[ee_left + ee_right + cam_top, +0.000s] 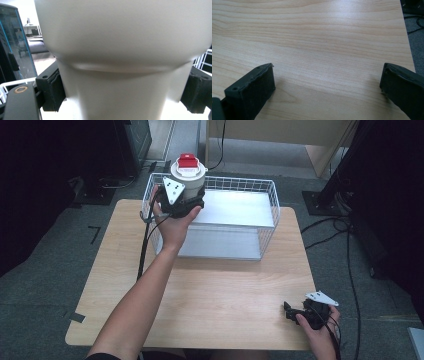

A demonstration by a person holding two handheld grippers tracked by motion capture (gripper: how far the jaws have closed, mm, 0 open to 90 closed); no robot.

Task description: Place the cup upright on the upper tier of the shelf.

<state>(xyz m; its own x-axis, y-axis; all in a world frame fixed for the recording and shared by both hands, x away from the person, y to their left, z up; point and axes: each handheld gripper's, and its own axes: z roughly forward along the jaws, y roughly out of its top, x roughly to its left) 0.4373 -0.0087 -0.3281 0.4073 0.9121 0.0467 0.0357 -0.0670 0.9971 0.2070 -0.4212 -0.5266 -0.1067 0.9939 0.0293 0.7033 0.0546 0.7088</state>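
One white cup (189, 179) with red lid, clamped by left gripper (181, 200) over wire basket's (272, 200) left corner, likely for lowering inside. Right gripper (300, 312) idled apart, jaws spread, on wooden table (225, 295).

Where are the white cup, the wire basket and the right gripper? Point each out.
white cup (190, 179), high view, on its side wall below the red-topped lid.
wire basket (274, 205), high view, on its right rim.
right gripper (287, 310), high view, between its open jaw tips.
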